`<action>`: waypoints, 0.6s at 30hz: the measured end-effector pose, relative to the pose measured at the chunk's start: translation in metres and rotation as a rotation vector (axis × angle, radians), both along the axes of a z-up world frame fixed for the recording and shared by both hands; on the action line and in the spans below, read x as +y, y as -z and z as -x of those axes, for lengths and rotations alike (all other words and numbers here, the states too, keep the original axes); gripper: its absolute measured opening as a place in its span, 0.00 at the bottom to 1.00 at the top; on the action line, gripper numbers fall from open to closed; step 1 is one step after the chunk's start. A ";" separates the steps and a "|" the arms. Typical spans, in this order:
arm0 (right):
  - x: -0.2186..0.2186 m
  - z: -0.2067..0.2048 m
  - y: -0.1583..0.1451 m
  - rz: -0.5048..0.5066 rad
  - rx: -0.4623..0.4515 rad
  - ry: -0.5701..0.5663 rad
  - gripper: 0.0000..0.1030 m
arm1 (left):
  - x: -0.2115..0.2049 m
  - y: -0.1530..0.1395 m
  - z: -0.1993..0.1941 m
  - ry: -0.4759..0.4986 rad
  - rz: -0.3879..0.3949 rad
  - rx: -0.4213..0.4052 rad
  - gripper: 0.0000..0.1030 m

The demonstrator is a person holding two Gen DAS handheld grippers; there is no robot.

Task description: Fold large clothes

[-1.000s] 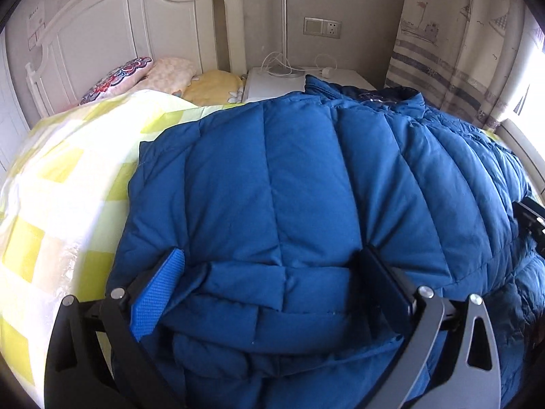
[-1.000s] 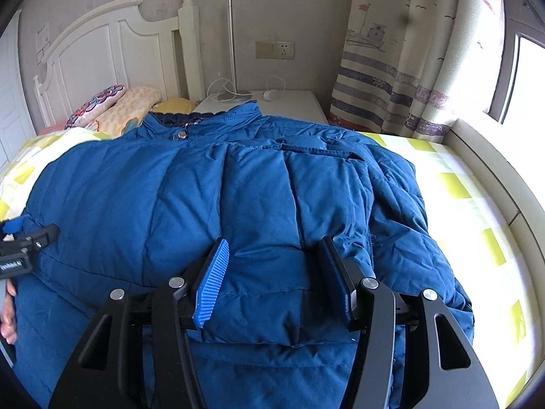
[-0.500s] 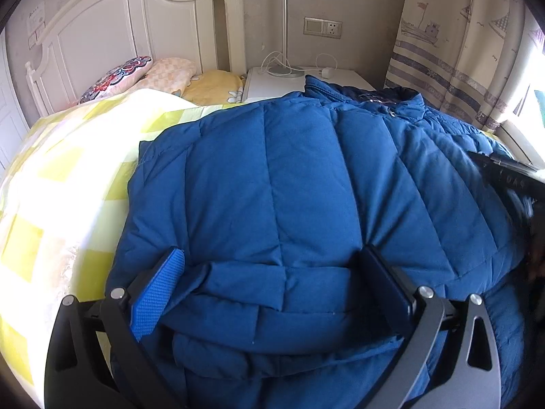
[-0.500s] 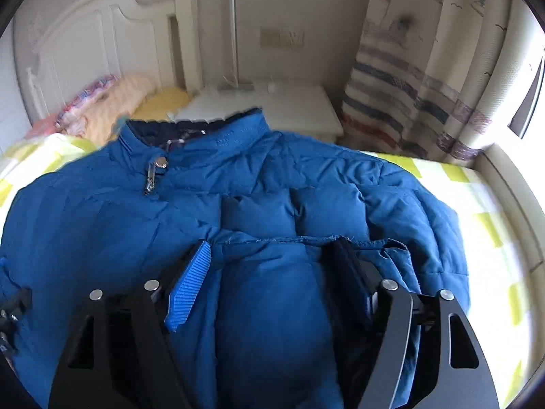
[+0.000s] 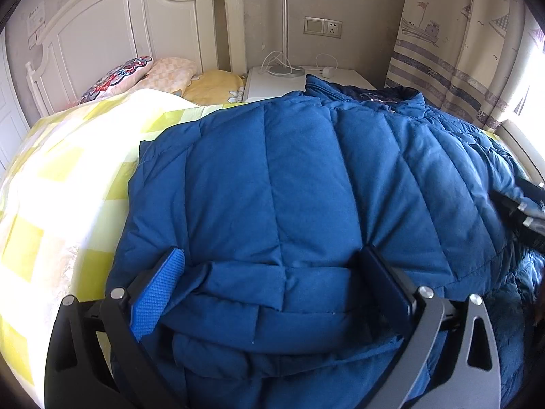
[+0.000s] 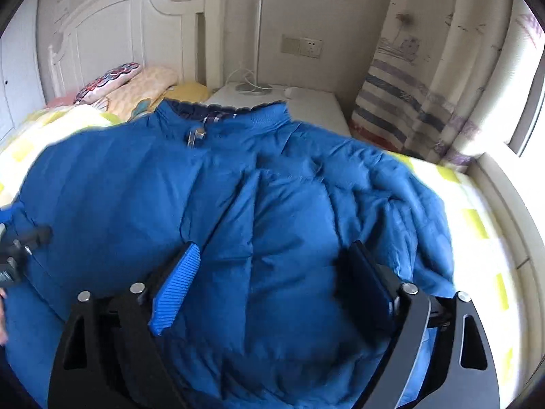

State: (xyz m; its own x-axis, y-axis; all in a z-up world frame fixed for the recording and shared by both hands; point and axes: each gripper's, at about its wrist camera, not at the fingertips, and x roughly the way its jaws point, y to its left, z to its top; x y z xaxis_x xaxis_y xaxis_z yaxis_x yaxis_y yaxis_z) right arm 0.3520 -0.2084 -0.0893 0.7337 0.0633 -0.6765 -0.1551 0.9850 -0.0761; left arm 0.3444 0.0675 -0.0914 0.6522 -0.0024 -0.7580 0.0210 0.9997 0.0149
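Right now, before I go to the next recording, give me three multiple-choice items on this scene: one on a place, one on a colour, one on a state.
1. Where does the jacket lie?
A. on the bed
B. on the nightstand
C. on the floor

2. What colour is the bedspread under it?
A. plain red
B. yellow and white checks
C. black

3. How does the jacket's collar lie?
A. tucked out of sight beneath the jacket
B. towards the headboard end, zipper pull showing
C. clamped in the right gripper

Answers:
1 A: the jacket is spread over the bedspread, in front of the headboard.
2 B: yellow and white squares show left of the jacket.
3 B: the right wrist view shows the collar and zipper pull at the far end.
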 end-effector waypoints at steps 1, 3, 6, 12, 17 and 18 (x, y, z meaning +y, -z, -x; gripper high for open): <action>-0.002 0.000 -0.003 -0.007 0.008 0.003 0.84 | 0.000 0.000 0.000 -0.001 -0.003 0.000 0.98; -0.002 0.003 -0.010 -0.010 0.018 0.014 0.83 | 0.000 0.000 0.000 -0.002 -0.003 0.001 0.98; -0.003 0.019 -0.023 -0.026 -0.017 0.005 0.83 | 0.000 0.000 0.000 -0.002 -0.008 0.002 0.98; -0.007 0.030 -0.002 0.006 0.012 0.006 0.86 | 0.000 0.000 0.000 -0.002 -0.008 0.001 0.98; 0.000 0.029 0.002 0.056 0.013 0.017 0.87 | -0.002 0.000 -0.001 -0.004 -0.015 0.005 0.98; 0.000 0.029 0.002 0.060 0.011 0.017 0.87 | -0.003 -0.002 -0.002 -0.007 -0.019 0.017 0.98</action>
State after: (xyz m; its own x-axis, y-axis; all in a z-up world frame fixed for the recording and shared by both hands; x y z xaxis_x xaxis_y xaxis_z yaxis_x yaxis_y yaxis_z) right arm 0.3229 -0.2084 -0.0912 0.7268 0.0098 -0.6868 -0.1392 0.9812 -0.1333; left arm 0.3467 0.0649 -0.0898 0.6389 0.0165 -0.7691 0.0146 0.9993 0.0336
